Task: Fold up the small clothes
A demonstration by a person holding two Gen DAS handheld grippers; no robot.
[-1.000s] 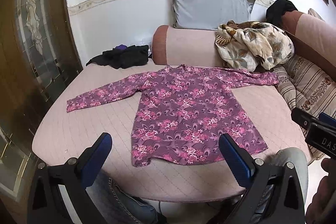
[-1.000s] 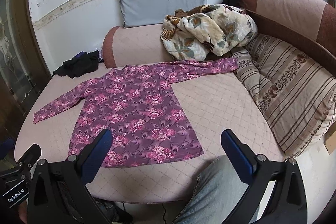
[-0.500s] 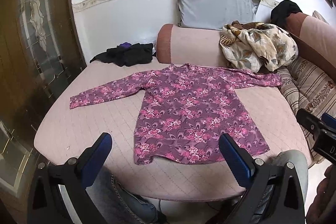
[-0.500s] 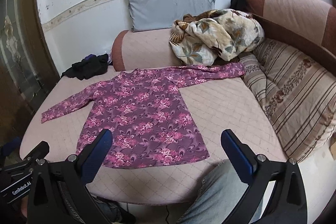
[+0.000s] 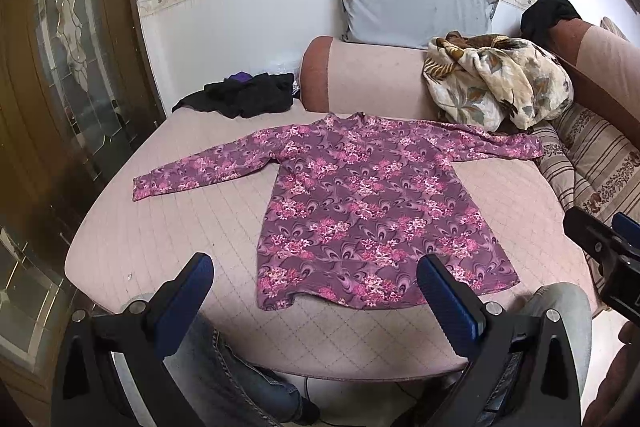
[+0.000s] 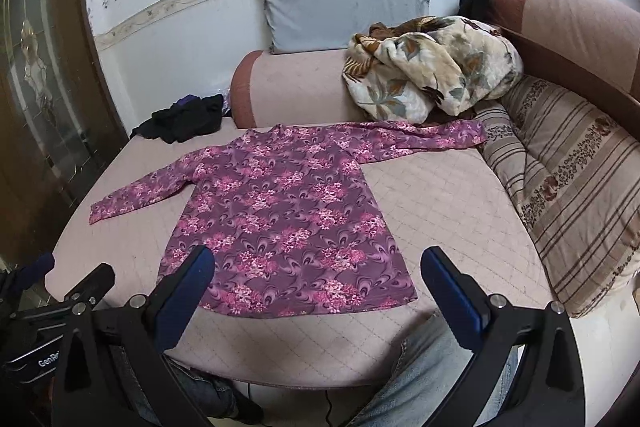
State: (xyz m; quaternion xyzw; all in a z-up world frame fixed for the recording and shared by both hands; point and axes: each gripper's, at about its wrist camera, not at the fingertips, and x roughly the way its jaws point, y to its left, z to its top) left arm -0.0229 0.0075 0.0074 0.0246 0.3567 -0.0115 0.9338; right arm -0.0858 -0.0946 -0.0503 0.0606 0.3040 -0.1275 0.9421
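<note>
A purple long-sleeved top with pink flowers [image 5: 372,211] lies flat on the pink quilted bed [image 5: 168,227], sleeves spread left and right, hem toward me. It also shows in the right wrist view [image 6: 288,219]. My left gripper [image 5: 316,267] is open and empty, held above the hem near the bed's front edge. My right gripper [image 6: 316,261] is open and empty, also above the hem. The right gripper's body shows at the right edge of the left wrist view [image 5: 608,255].
A black garment pile [image 5: 244,95] lies at the bed's back left. A floral blanket [image 5: 500,83], a grey pillow [image 5: 412,11] and a pink bolster [image 5: 360,75] sit at the back. A striped cushion [image 6: 572,179] lies on the right. A glazed wooden door [image 5: 68,67] stands left.
Both grippers have shifted slightly, so the top sits a little lower and more to the right in both views. Both stay open and empty. The top has not moved.
</note>
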